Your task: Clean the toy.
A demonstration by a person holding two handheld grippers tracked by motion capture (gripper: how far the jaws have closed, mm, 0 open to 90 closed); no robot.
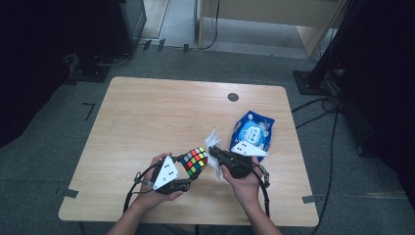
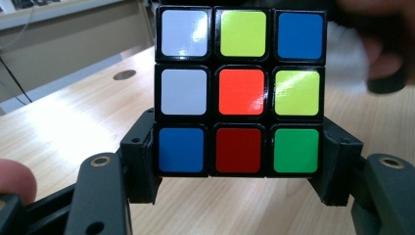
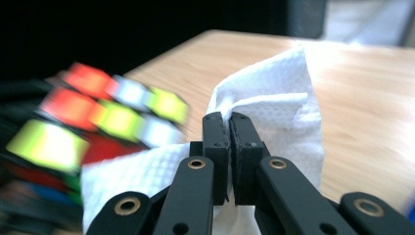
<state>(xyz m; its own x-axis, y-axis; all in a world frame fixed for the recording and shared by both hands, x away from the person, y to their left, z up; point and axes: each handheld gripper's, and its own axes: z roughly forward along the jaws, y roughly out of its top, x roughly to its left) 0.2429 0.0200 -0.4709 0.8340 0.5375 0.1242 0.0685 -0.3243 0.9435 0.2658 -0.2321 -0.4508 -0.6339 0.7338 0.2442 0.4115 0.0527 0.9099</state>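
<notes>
A scrambled puzzle cube [image 1: 194, 161] with bright stickers is held above the wooden table [image 1: 161, 112] near its front edge. My left gripper [image 1: 192, 172] is shut on the cube [image 2: 239, 93], its jaws clamping the bottom row from both sides. A white paper tissue [image 1: 213, 147] is pinched in my right gripper [image 1: 214, 155], which is shut on it just right of the cube. In the right gripper view the tissue [image 3: 274, 107] bunches up around the closed fingertips [image 3: 230, 125], with the blurred cube [image 3: 98, 127] close on the left.
A blue packet of wipes [image 1: 253, 131] lies on the table right of my hands. A small round dark disc [image 1: 233, 97] sits near the far edge. Cables and dark stands ring the table on the grey floor.
</notes>
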